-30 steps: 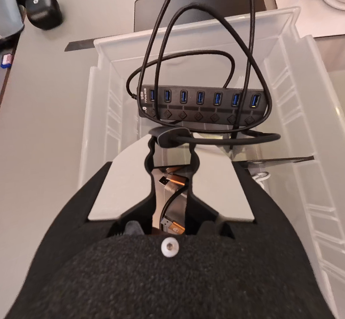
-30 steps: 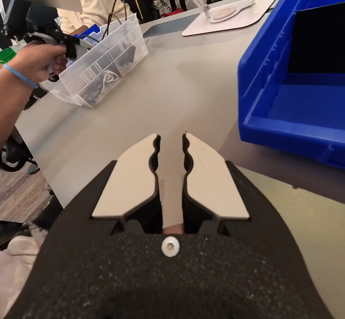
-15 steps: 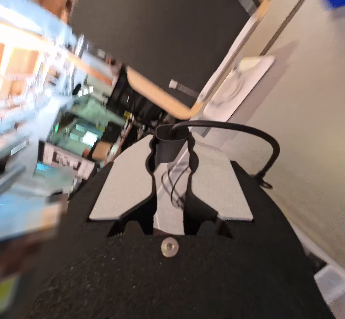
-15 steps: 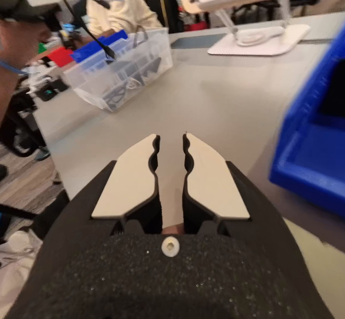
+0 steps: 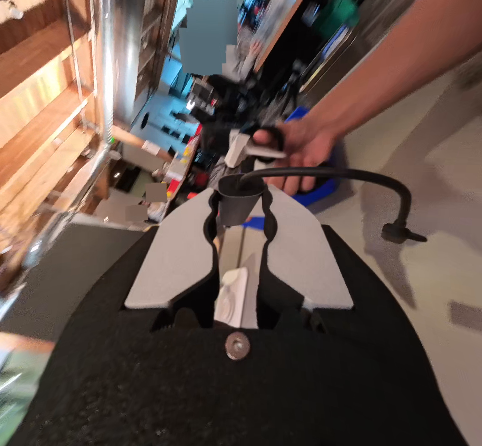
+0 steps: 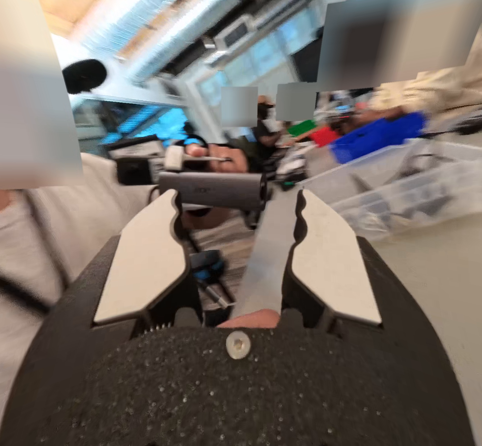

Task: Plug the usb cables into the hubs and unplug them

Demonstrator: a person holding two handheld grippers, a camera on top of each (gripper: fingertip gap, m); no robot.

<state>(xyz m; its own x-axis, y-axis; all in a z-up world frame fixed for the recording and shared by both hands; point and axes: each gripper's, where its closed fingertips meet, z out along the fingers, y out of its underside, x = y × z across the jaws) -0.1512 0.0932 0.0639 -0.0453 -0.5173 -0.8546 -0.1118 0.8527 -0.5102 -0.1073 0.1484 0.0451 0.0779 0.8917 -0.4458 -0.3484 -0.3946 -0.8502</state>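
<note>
Hub point(image 5: 236, 205), small, rigid and light, sits clamped in left tongs point(image 5: 238, 207) mid-frame, limp cable point(image 5: 339, 173) trailing right; right tongs point(image 6: 237, 209) gape empty

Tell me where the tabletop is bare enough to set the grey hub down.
Bare tabletop lies right of the left claw and its grey hub, past the dangling plug. The right wrist view shows a bare strip below the clear bin. Crowded: that bin's inside, and around the blue bin by the hand.

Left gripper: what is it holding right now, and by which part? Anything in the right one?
The left gripper pinches a small dark grey hub by its end, where the black cable exits. The right gripper is open, holding nothing.
</note>
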